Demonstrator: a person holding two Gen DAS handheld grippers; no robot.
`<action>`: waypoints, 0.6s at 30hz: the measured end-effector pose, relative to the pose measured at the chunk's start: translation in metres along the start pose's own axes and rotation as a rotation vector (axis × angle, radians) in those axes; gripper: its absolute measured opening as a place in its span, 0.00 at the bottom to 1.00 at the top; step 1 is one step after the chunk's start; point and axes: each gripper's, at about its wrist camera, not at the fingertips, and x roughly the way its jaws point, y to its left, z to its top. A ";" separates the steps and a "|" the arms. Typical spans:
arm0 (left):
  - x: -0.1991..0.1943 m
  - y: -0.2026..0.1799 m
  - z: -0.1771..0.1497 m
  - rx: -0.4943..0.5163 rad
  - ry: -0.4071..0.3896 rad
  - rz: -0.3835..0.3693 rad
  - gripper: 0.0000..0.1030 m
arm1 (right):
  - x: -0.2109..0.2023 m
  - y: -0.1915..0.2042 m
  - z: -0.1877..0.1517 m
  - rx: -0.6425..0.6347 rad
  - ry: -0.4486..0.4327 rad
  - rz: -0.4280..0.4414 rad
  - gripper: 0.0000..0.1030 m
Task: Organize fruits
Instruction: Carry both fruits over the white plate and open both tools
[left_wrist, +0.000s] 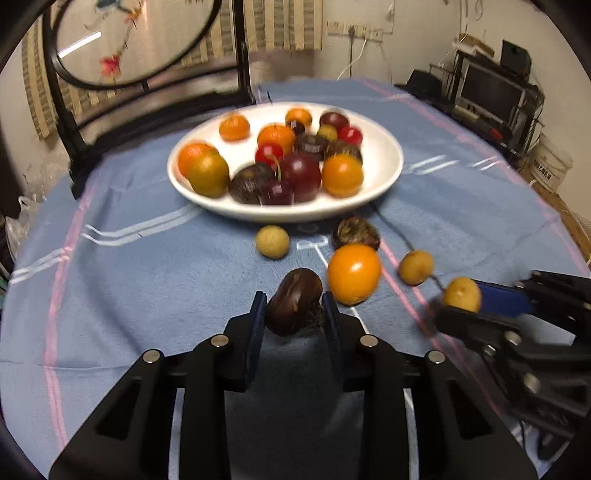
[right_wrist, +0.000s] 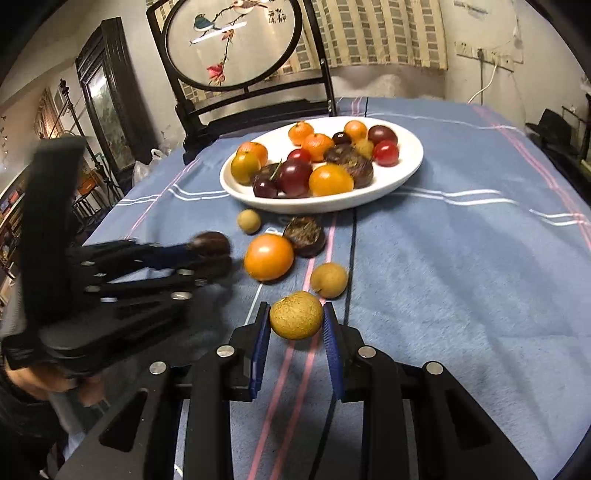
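left gripper: clamped on a dark brown chestnut, lower middle
right gripper: pinching a speckled tan longan
only right view: person's arm, lower left

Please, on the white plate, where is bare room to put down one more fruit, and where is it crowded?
The white plate is bare along its right rim, beside the red cherry tomato, and at its far left behind the small orange. The middle and near edge are crowded, around the big orange fruit. Both the left gripper and right gripper hold fruit.
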 end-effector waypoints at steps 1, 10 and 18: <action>-0.008 0.001 0.003 0.000 -0.018 -0.005 0.29 | -0.003 0.001 0.002 -0.003 -0.009 -0.003 0.28; -0.027 0.012 0.069 -0.048 -0.122 -0.016 0.29 | -0.027 0.019 0.064 -0.148 -0.167 -0.039 0.28; 0.030 0.039 0.115 -0.137 -0.078 0.045 0.29 | 0.036 0.005 0.112 -0.142 -0.127 -0.070 0.28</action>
